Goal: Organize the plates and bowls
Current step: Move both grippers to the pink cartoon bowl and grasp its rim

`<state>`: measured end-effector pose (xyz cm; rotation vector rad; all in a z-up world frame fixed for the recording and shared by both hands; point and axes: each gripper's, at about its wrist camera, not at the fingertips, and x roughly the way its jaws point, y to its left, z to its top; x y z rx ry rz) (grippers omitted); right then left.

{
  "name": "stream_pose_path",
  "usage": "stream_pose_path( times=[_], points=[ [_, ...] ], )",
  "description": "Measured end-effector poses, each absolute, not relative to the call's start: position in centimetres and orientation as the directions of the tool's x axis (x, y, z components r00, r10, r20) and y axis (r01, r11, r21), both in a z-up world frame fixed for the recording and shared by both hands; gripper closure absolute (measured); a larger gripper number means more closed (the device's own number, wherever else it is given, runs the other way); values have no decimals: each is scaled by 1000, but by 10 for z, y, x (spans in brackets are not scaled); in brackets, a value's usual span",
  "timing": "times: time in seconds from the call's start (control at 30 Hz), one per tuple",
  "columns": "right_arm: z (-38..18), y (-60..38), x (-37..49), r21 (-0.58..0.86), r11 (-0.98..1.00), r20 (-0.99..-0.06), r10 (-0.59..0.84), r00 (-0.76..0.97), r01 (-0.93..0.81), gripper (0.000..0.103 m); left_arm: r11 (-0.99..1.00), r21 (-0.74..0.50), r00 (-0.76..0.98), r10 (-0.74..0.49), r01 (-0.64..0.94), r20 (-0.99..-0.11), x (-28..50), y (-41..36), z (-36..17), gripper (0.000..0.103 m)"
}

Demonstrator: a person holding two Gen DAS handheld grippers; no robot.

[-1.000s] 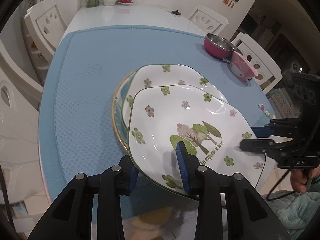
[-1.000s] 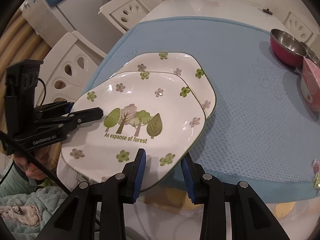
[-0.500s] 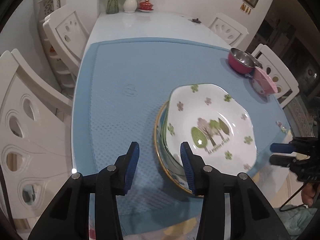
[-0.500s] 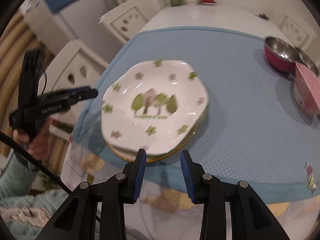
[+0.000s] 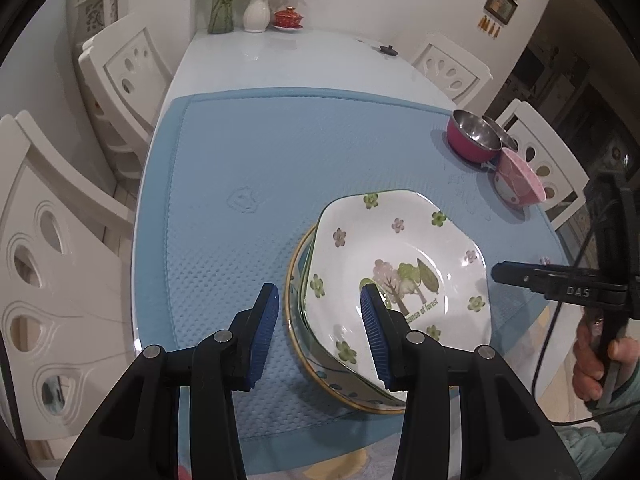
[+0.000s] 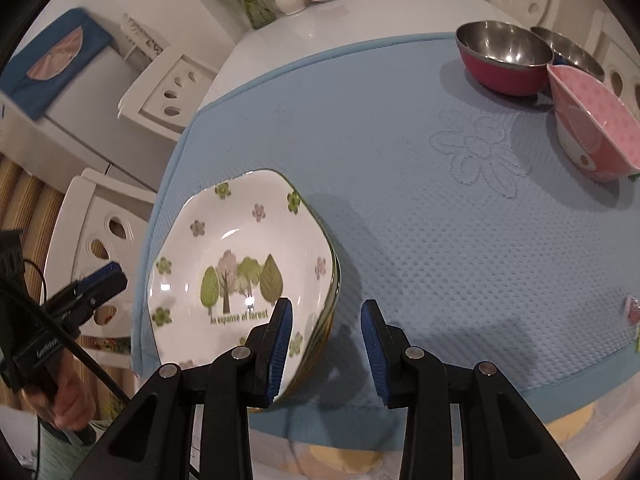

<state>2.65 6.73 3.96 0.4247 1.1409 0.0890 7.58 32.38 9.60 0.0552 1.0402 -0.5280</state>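
Observation:
The white plate with green trees and small flowers (image 5: 400,272) lies on top of a stack of plates near the front edge of the blue mat (image 5: 280,152). The lowest plate has a gold rim (image 5: 340,394). My left gripper (image 5: 320,336) hovers open above the stack's left edge and grips nothing. In the right wrist view the same top plate (image 6: 240,264) lies to the left of my right gripper (image 6: 326,340), which is open over bare mat. Each gripper shows in the other's view: right gripper (image 5: 500,274), left gripper (image 6: 116,276).
A red bowl with a steel inside (image 6: 504,60), a second steel bowl (image 6: 572,52) and a pink dotted bowl (image 6: 596,132) stand at the mat's far right. White chairs (image 5: 52,260) ring the table. A vase (image 5: 256,12) and a red lidded cup stand at the far end.
Both grippers have let go of the tree plate, which now lies on the stack. The left gripper drew back and up. The right one swung right, off the plate.

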Motion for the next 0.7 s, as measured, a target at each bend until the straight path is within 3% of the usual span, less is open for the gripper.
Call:
stream_pose_path(
  times=[0.2,0.43,0.7],
  points=[
    [36,70,39,368,919,-869,284,406,143,68,884,-201,400,-381,423,-833,83,314,102,63],
    [39,68,30,444,895,-834,394,386,47,68,866,-173,408,-386,469,-827,80,265,120,63],
    [76,-36,13,494,866,-785,406,467,76,68,846,-167,437,-419,507,-796,70,167,150,62]
  ],
)
